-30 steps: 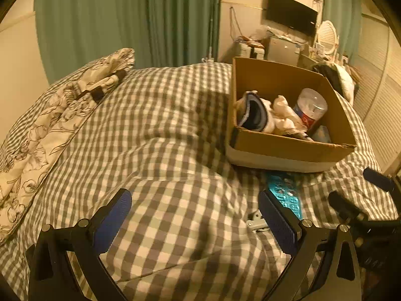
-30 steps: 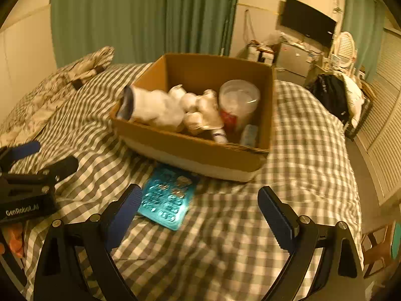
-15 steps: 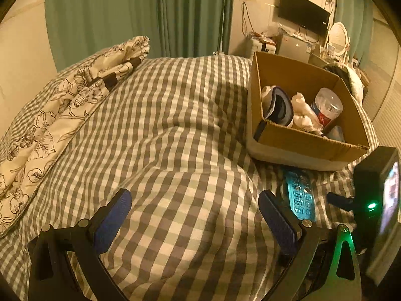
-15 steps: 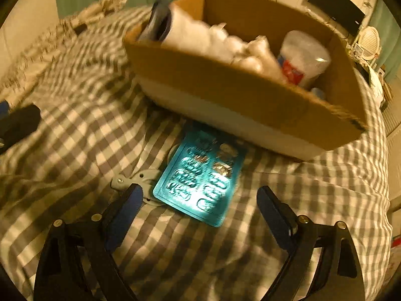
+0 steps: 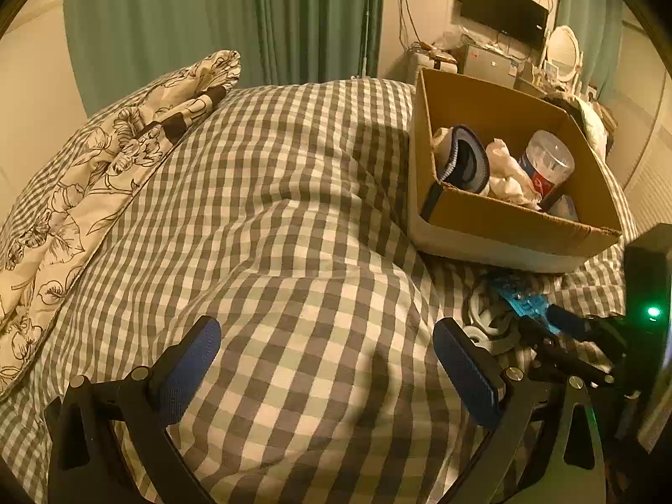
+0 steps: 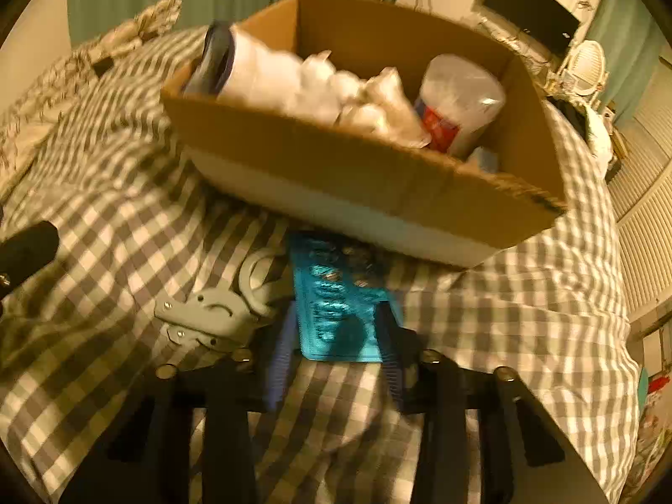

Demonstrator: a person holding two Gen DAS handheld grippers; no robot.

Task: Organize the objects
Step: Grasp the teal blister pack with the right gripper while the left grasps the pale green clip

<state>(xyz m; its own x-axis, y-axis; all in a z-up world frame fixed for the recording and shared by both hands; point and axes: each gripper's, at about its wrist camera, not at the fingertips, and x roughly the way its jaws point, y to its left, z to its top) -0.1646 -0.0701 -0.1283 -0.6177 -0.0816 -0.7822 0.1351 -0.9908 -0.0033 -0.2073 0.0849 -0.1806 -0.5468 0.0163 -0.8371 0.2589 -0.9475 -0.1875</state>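
The right claw (image 6: 336,361) pinches the near end of the shiny blue pill sheet (image 6: 340,298).

Its long side points away toward the cardboard box (image 6: 357,176), on the checked blanket (image 5: 294,252). The left claw (image 5: 323,369) hangs wide apart. Green curtains (image 5: 210,21) stand behind.

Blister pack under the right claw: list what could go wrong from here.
1. The blister pack lies flat on soft checked bedding, so the right claw, narrowed around its near end, may pinch cloth or slide off.
2. The grey tool lies right beside the pack and could be snagged.
3. The pack's far end sits against the cardboard box; lifting could catch its wall.
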